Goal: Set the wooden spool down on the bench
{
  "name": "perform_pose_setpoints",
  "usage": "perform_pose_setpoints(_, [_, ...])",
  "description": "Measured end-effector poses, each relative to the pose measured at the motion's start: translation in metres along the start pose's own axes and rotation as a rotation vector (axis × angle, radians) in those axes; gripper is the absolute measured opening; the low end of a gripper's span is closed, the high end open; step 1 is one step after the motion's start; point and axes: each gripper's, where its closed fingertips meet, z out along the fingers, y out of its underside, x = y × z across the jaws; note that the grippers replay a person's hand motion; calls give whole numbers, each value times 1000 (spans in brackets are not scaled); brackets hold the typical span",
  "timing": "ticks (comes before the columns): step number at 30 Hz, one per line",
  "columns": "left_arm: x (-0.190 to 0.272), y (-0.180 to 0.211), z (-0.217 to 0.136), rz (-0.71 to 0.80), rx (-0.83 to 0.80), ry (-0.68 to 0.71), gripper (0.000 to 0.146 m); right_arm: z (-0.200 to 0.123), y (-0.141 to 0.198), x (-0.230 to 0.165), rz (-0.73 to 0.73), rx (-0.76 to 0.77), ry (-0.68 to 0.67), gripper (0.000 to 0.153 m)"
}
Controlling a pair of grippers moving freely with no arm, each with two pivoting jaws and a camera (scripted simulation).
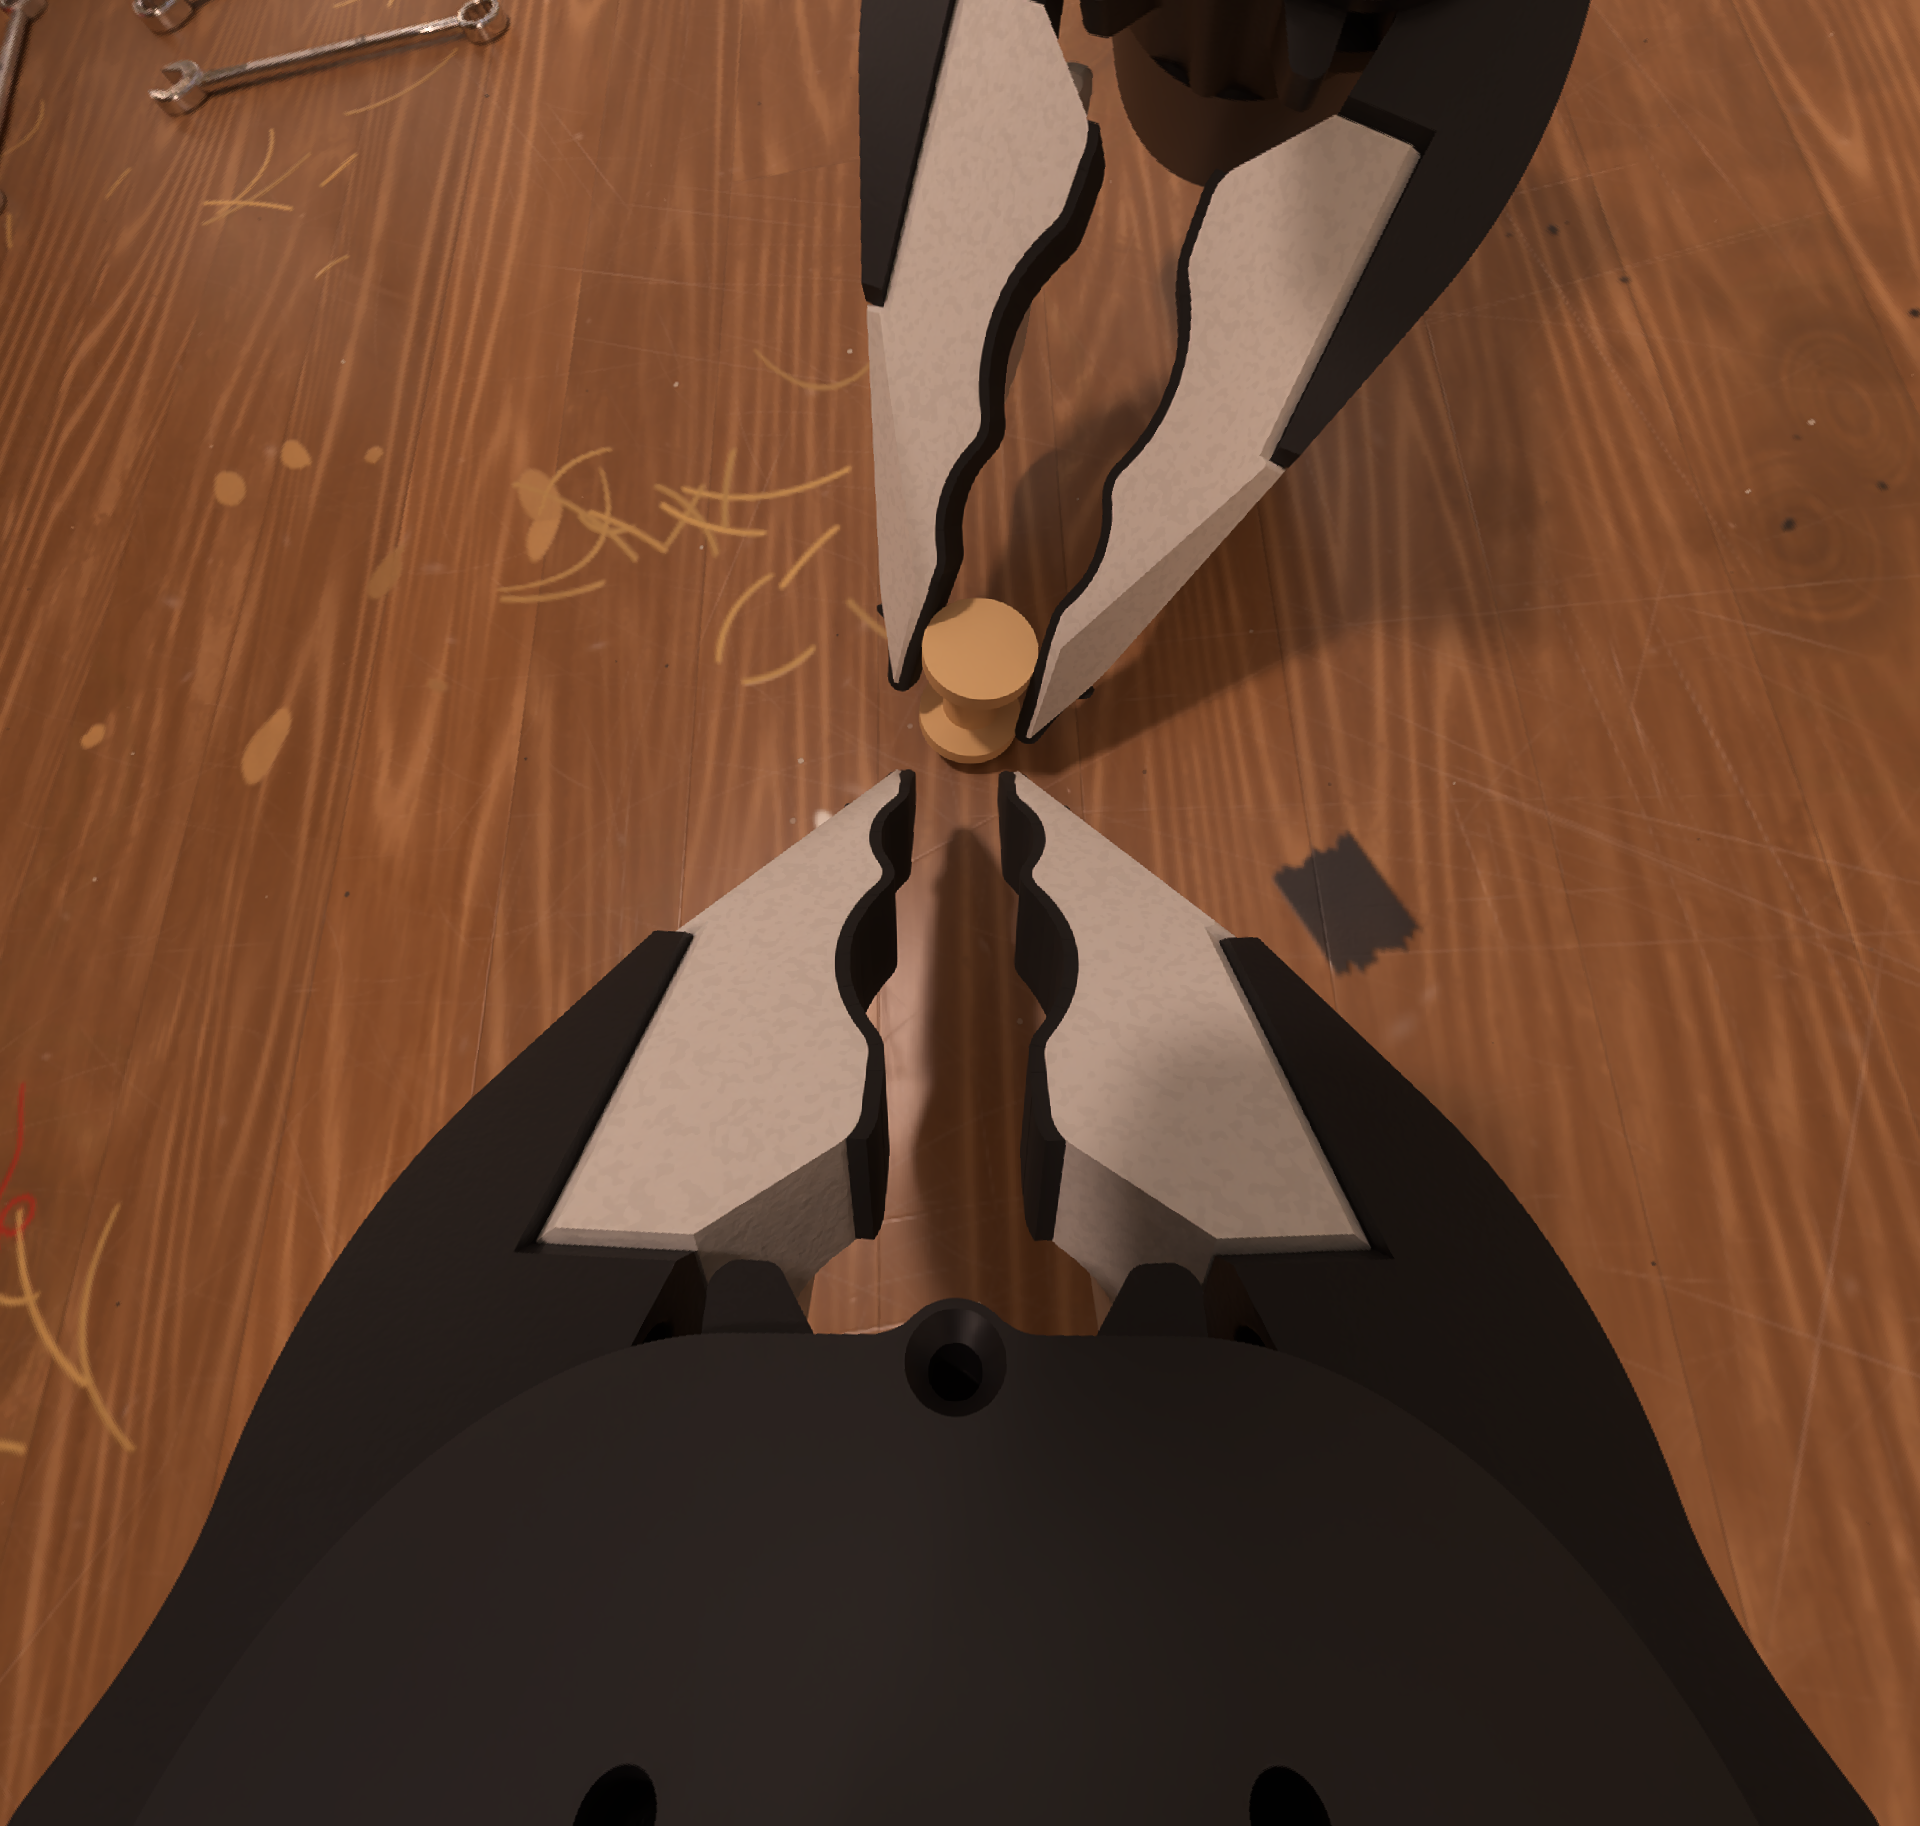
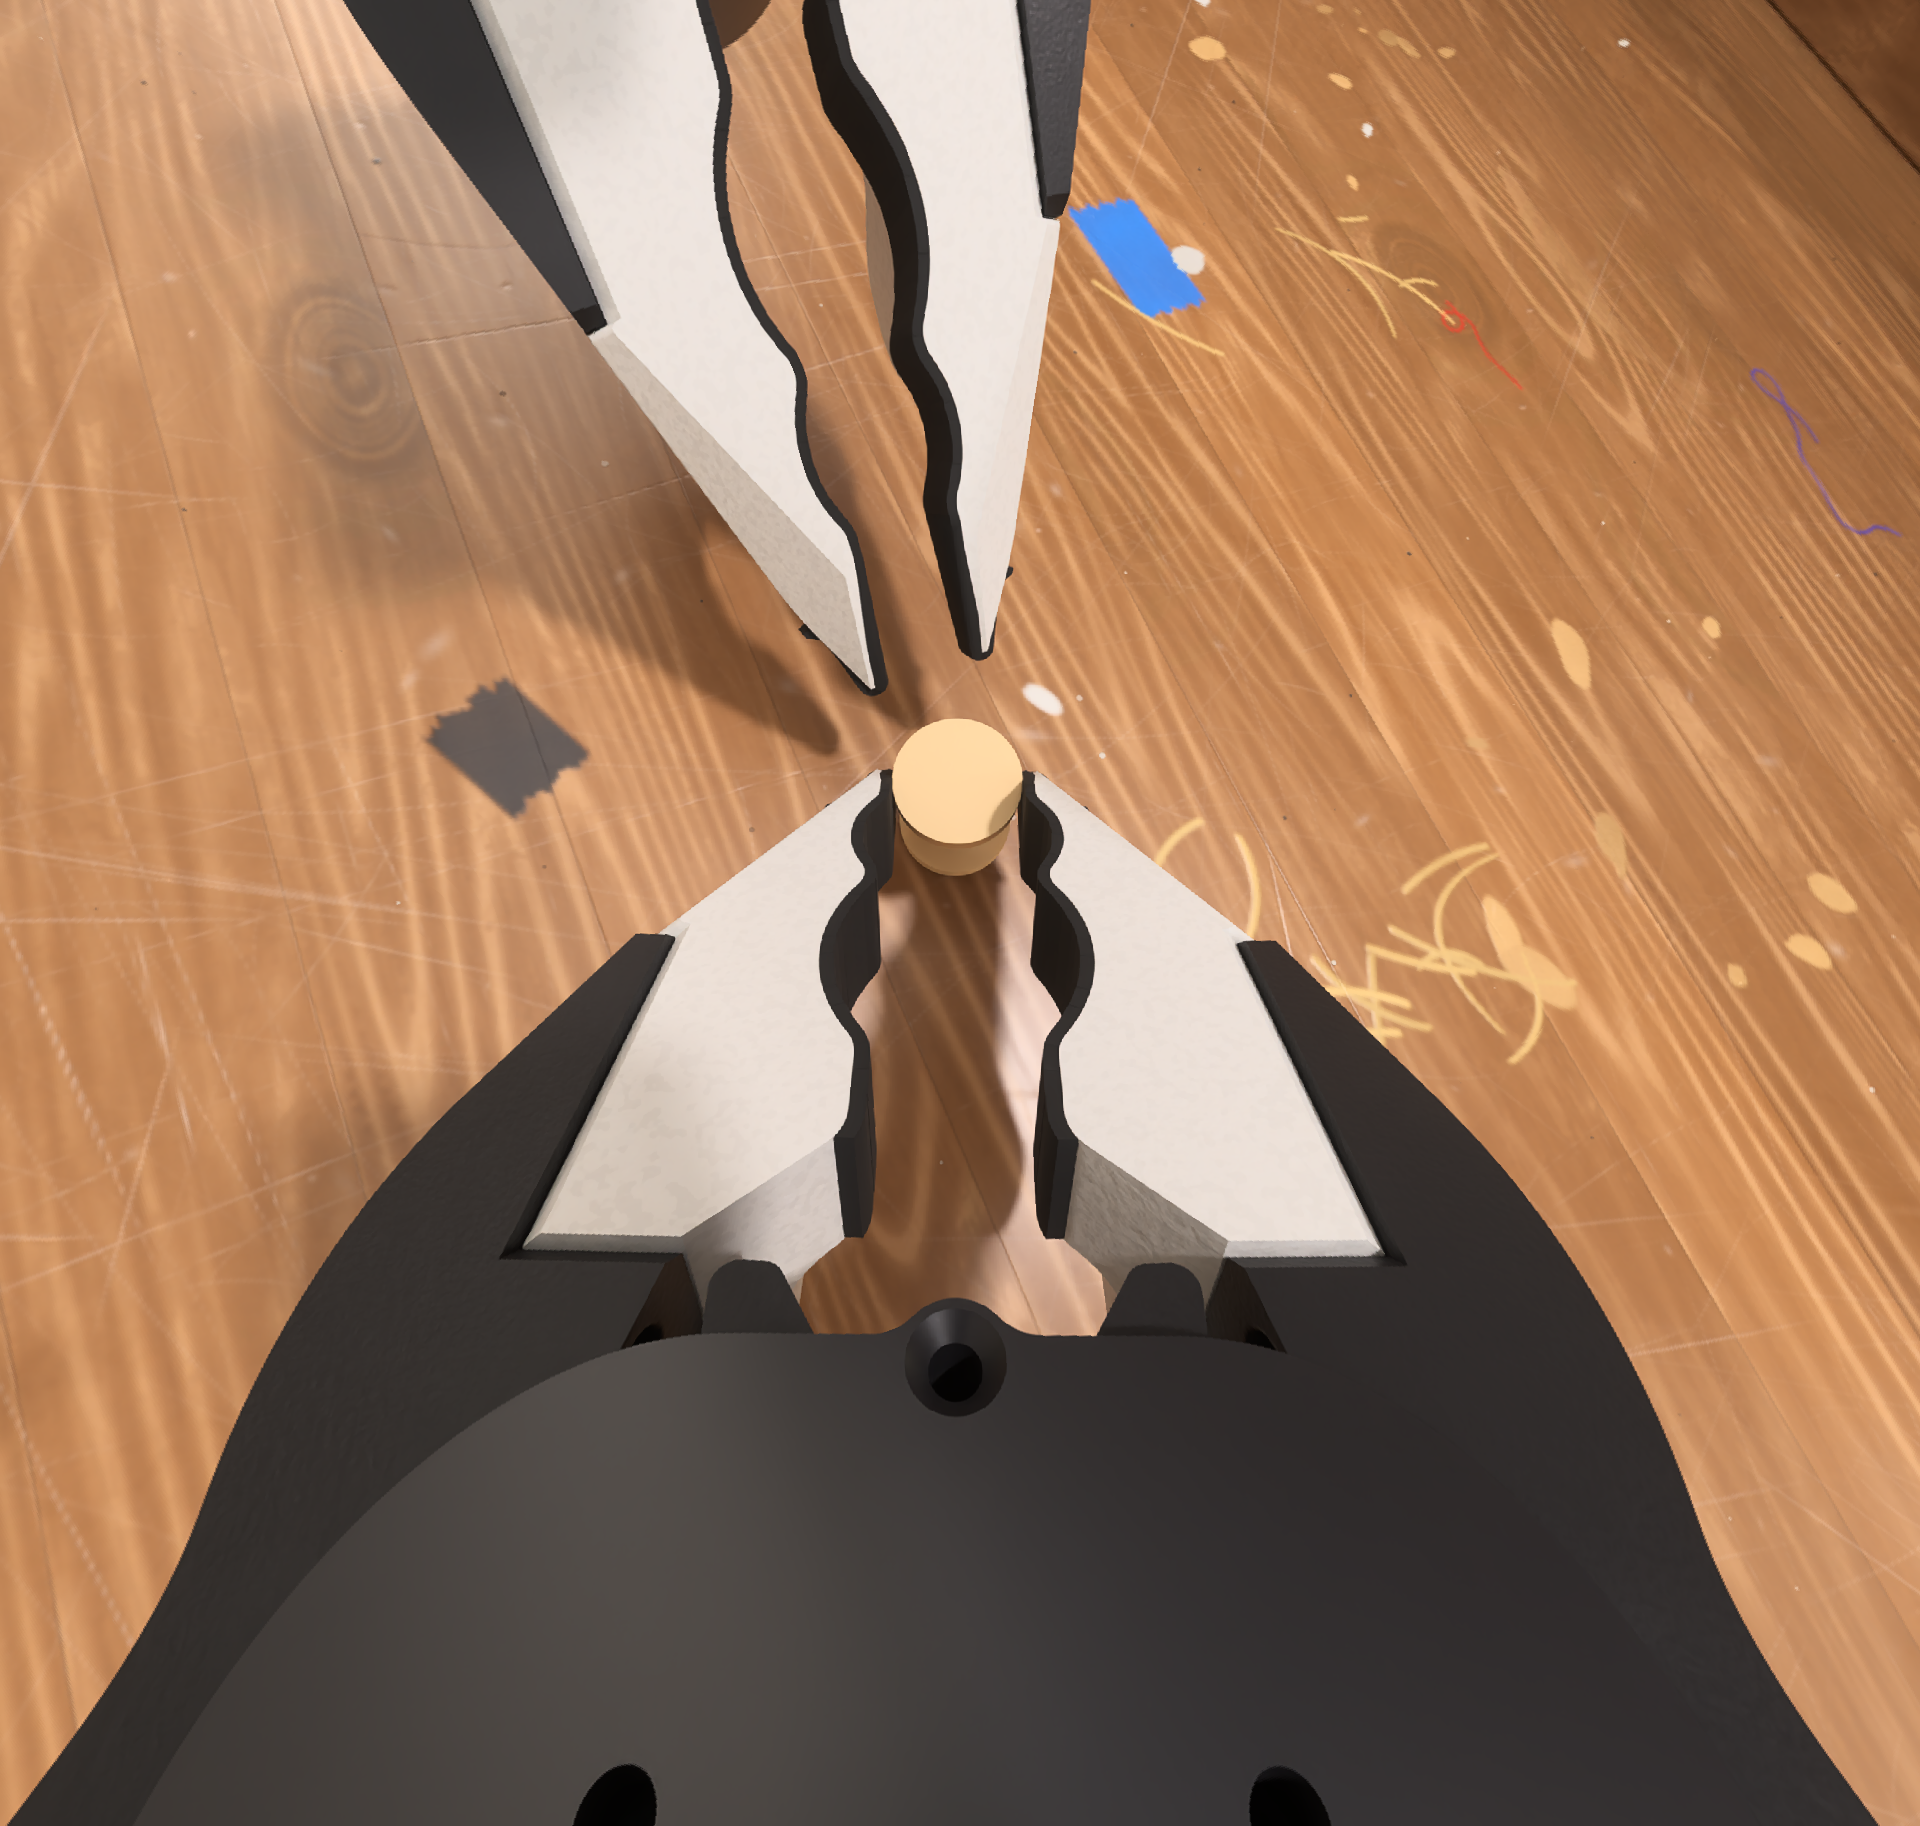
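While the left gripper (image 1: 956, 777) sits nearest in its own wrist view, its two pale fingers stand a narrow gap apart with nothing between them, tips just short of the wooden spool (image 1: 977, 680). That spool stands upright, its lower flange on the wooden bench (image 1: 416, 841) as far as this view tells, and its upper flange is pinched between the fingertips of the right gripper (image 1: 975, 675), which reaches in from the far side. Off to one side of the left gripper lies a dark scrap of tape (image 1: 1345, 903). Farther back, at the far corner of the bench, lie several steel wrenches (image 1: 327, 51).

From the right wrist view, the right gripper (image 2: 956, 789) clamps the spool's (image 2: 956, 789) round top at its very tips. Just beyond, the left gripper (image 2: 928, 673) points back at it, fingers slightly parted, apart from the spool. A dark tape patch (image 2: 507, 746) lies beside them, and a blue strip of tape (image 2: 1135, 257) lies farther off among paint flecks and scratches.
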Motion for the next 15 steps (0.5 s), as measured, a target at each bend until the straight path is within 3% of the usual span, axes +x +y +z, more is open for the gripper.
perform_pose_setpoints(9, [1, 2, 0, -46, -26, 49, 15, 0, 0, -1, -13, -2, -10, 23])
perform_pose_setpoints(15, [-9, 11, -12, -5, -133, 27, 23, 0, -1, -3, -19, 0, -23, 23])
